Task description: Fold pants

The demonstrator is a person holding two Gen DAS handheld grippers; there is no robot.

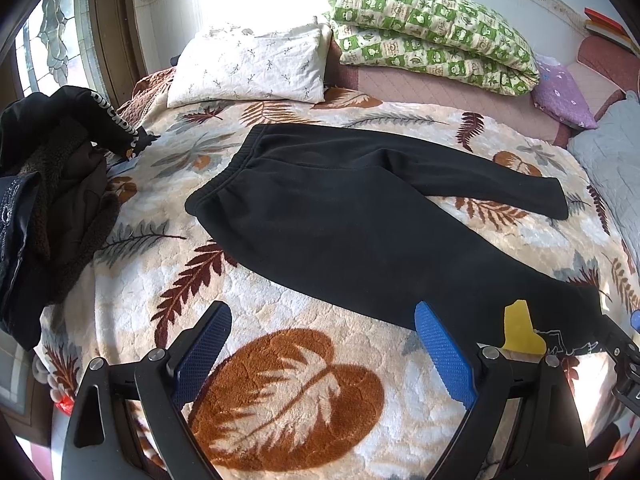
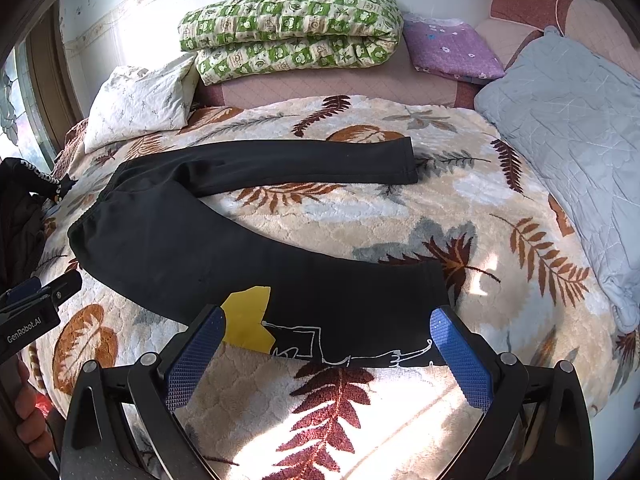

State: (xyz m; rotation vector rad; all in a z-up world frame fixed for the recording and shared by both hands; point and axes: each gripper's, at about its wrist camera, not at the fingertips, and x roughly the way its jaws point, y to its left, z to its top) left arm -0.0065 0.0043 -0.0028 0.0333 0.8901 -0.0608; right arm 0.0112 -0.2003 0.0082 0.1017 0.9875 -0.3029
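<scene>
We are looking at black pants lying flat on the leaf-patterned blanket, their elastic waistband toward the dark jacket heaped at the blanket's edge. The two legs are spreading apart into a V; the farther one is pointing toward the grey pillow. The nearer leg is showing a yellow patch and white line drawing by its cuff. We are holding the left gripper and right gripper above the blanket's near edge, each with jaws wide apart, gripping nothing.
</scene>
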